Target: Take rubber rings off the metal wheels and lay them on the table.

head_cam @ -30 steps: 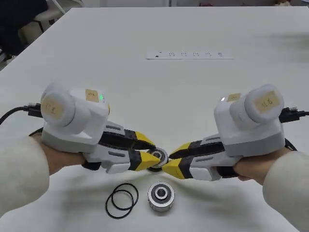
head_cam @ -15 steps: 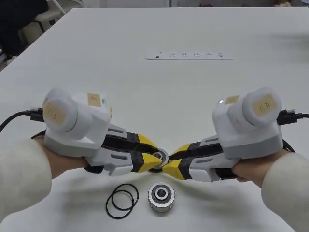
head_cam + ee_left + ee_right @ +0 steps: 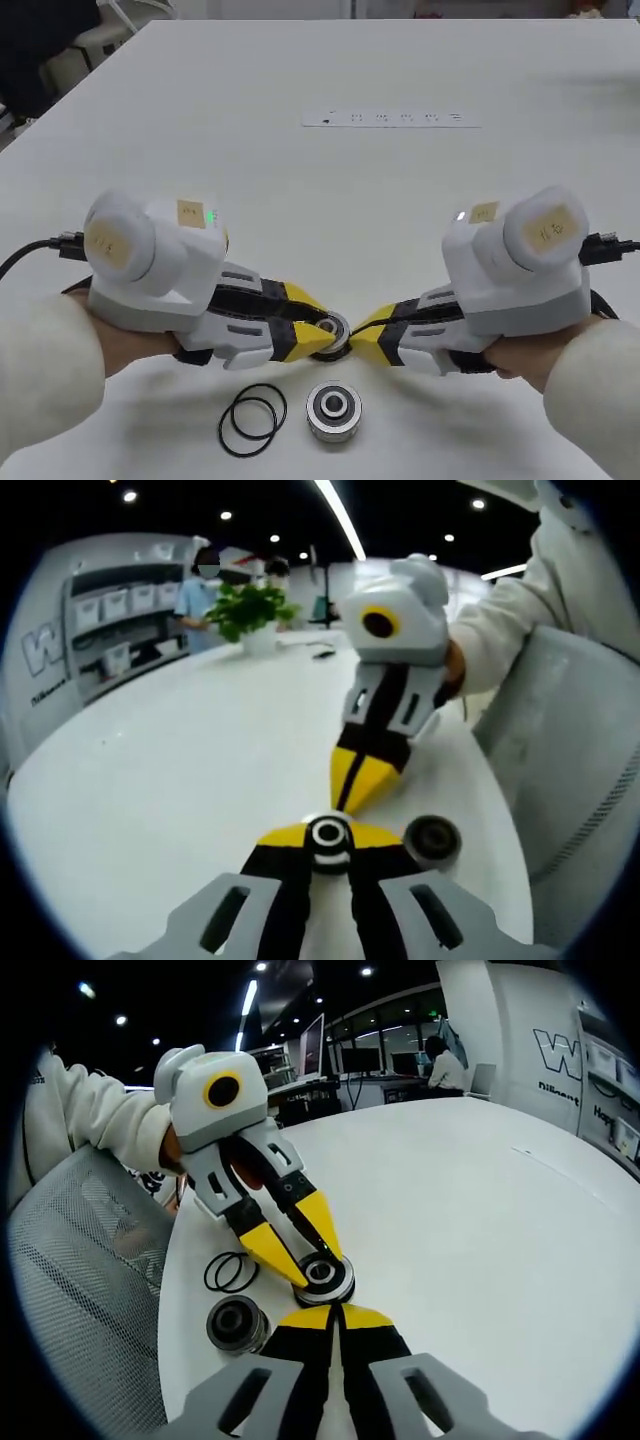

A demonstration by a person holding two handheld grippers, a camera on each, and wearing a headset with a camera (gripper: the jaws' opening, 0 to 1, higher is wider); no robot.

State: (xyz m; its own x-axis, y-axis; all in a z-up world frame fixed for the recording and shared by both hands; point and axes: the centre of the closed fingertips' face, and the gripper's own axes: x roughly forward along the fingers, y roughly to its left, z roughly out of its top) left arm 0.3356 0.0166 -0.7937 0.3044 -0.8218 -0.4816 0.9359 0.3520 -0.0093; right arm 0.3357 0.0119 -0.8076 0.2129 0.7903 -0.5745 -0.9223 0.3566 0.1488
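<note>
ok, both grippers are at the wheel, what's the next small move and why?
Probably draw the right gripper back from the metal wheel to peel its rubber ring off. The left gripper has the wheel clamped, the right's jaws are shut at its rim, and two rings already lie on the table.

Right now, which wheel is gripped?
The farther wheel, in the left gripper; the other wheel sits free beside the loose rings.

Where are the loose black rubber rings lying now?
In the head view, the rubber rings lie just left of the free metal wheel, below the left gripper, nearer the person.
</note>
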